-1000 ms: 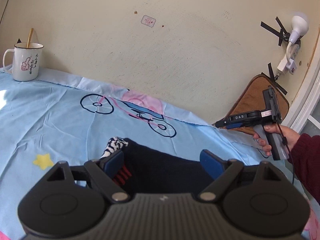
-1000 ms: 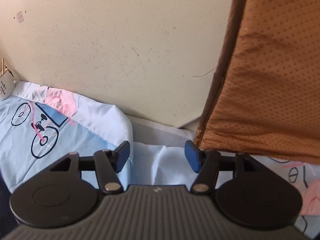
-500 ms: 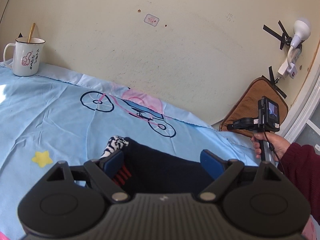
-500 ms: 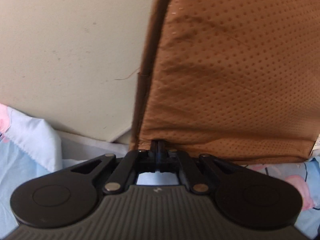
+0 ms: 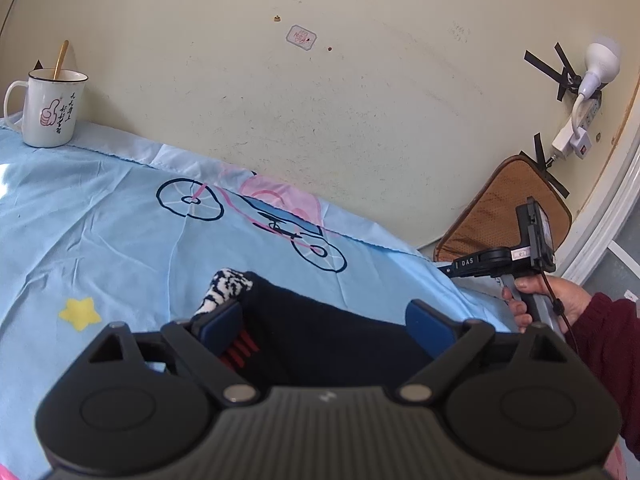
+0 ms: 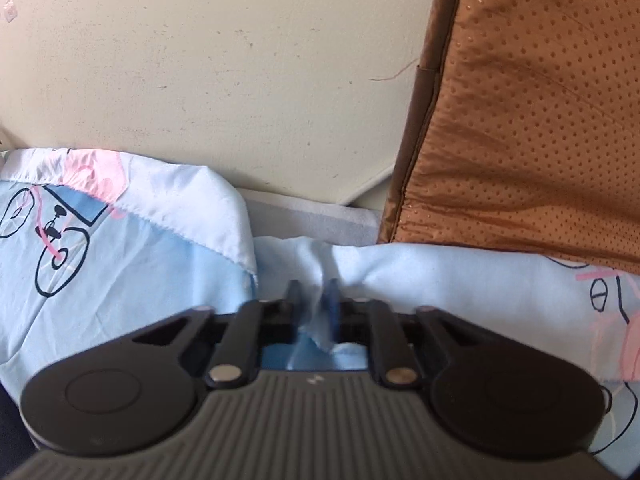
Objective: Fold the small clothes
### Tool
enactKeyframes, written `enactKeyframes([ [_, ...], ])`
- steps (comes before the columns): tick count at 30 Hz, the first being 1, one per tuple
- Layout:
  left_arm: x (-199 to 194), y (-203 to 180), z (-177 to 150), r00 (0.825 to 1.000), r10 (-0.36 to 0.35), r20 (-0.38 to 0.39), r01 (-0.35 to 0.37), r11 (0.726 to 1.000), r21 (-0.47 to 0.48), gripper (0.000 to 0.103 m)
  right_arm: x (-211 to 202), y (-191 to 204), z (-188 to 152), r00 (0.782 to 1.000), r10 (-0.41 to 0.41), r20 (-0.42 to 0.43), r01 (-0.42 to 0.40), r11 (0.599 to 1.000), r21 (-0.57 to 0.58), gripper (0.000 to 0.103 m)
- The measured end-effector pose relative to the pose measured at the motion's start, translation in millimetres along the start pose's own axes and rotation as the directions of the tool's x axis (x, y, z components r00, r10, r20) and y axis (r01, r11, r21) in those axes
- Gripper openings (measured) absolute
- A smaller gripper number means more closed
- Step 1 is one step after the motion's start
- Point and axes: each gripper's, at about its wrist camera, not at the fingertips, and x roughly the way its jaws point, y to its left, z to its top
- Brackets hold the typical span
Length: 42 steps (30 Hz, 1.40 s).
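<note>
A dark navy garment (image 5: 328,336) with red stripes lies on the light blue bicycle-print sheet (image 5: 120,248), a black-and-white patterned piece (image 5: 226,284) at its far left corner. My left gripper (image 5: 324,318) straddles the garment; its jaws are opening, blue pads on either side of the cloth without pressing it. My right gripper (image 6: 314,300) is shut, with a raised fold of the sheet (image 6: 420,280) pinched between its fingers. In the left wrist view a hand (image 5: 560,296) holds the right gripper (image 5: 442,269) at the sheet's far right edge.
A white mug (image 5: 50,110) with a spoon stands at the far left by the wall. A brown perforated cushion (image 6: 532,120) leans on the wall right behind the right gripper. A lamp and plug strip (image 5: 584,92) hang on the wall. A dark red sleeve (image 5: 616,344) enters from the right.
The right gripper's jaws went from wide open to shut. It swung toward the brown cushion, then back down onto the sheet, where a fold is now pinched. The left gripper stayed put.
</note>
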Motion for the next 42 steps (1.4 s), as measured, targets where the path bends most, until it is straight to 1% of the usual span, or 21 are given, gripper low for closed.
enactKeyframes([
  [3, 0, 0, 0, 1.000, 0.000, -0.002, 0.000, 1.000, -0.004, 0.092, -3, 11, -2, 0.999, -0.037, 0.040, 0.038, 0.999, -0.039, 0.003],
  [6, 0, 1, 0, 1.000, -0.002, -0.002, 0.002, 1.000, -0.009, 0.092, -6, 9, 3, 0.990, -0.092, 0.107, 0.095, 0.995, -0.025, 0.002],
  [8, 0, 2, 0, 1.000, -0.003, -0.002, 0.003, 1.000, -0.010, 0.092, -7, -1, 9, 0.979, -0.139, 0.147, 0.139, 0.990, 0.009, 0.002],
  [10, 0, 2, 0, 1.000, -0.003, -0.002, 0.003, 1.000, -0.010, 0.093, 1, -9, 14, 0.958, -0.216, 0.189, 0.219, 0.976, 0.006, 0.002],
  [12, 0, 2, 0, 1.000, -0.002, -0.003, 0.002, 1.000, -0.008, 0.093, 7, -20, 17, 0.961, -0.218, 0.170, 0.214, 0.976, 0.043, 0.002],
  [14, 0, 3, 0, 1.000, -0.001, -0.003, 0.001, 1.000, -0.006, 0.093, 17, -21, 16, 0.958, -0.241, 0.155, 0.240, 0.970, 0.028, 0.002],
  [17, 0, 2, -1, 1.000, 0.002, -0.005, -0.002, 1.000, 0.000, 0.093, 28, -21, 15, 0.957, -0.253, 0.139, 0.253, 0.967, 0.023, 0.003],
  [20, 1, 2, -1, 1.000, 0.005, -0.008, -0.005, 1.000, 0.014, 0.093, 28, -25, 21, 0.965, -0.237, 0.114, 0.234, 0.971, 0.045, 0.005],
  [22, 2, 1, -1, 1.000, 0.008, -0.010, -0.008, 1.000, 0.028, 0.093, 19, -27, 24, 0.970, -0.221, 0.103, 0.218, 0.975, 0.038, 0.012],
  [23, 2, 0, -2, 1.000, 0.009, -0.011, -0.009, 0.999, 0.033, 0.094, 11, -28, 23, 0.973, -0.205, 0.106, 0.202, 0.979, 0.037, 0.020],
  [25, 2, -1, -1, 1.000, 0.010, -0.013, -0.010, 0.999, 0.039, 0.094, -11, -34, 20, 0.973, -0.192, 0.130, 0.187, 0.981, 0.050, 0.028],
  [26, 2, -1, -1, 1.000, 0.011, -0.014, -0.010, 0.999, 0.041, 0.094, -23, -36, 16, 0.971, -0.189, 0.143, 0.182, 0.981, 0.061, 0.029],
  [29, -1, -2, -1, 1.000, 0.007, -0.006, -0.007, 0.999, 0.042, 0.094, -65, -46, -3, 0.973, -0.150, 0.173, 0.129, 0.984, 0.124, 0.030],
  [31, -6, -3, 0, 1.000, -0.002, 0.015, 0.001, 0.999, 0.041, 0.094, -96, -56, -26, 0.975, -0.099, 0.199, 0.059, 0.979, 0.195, 0.034],
  [34, -17, -6, 2, 0.997, -0.034, 0.065, 0.032, 0.999, 0.040, 0.090, -139, -62, -80, 0.971, -0.005, 0.239, -0.075, 0.943, 0.325, 0.039],
  [36, -22, -13, 3, 0.995, -0.073, 0.069, 0.070, 0.997, 0.041, 0.085, -157, -65, -121, 0.961, 0.061, 0.271, -0.174, 0.892, 0.417, 0.045],
  [37, -22, -18, 3, 0.994, -0.094, 0.057, 0.092, 0.995, 0.044, 0.080, -164, -64, -139, 0.954, 0.091, 0.285, -0.219, 0.862, 0.458, 0.047],
  [39, -19, -33, 1, 0.990, -0.139, 0.017, 0.138, 0.988, 0.064, 0.071, -178, -62, -177, 0.937, 0.144, 0.319, -0.303, 0.789, 0.534, 0.053],
  [40, -17, -42, -1, 0.987, -0.163, -0.008, 0.163, 0.983, 0.079, 0.065, -182, -61, -195, 0.927, 0.165, 0.336, -0.338, 0.753, 0.564, 0.054],
  [41, -15, -52, -3, 0.982, -0.183, -0.035, 0.186, 0.978, 0.091, 0.059, -183, -60, -209, 0.916, 0.192, 0.353, -0.377, 0.717, 0.586, 0.057],
  [42, -11, -60, -5, 0.977, -0.201, -0.066, 0.207, 0.974, 0.095, 0.056, -185, -55, -223, 0.903, 0.219, 0.370, -0.413, 0.684, 0.601, 0.058],
])
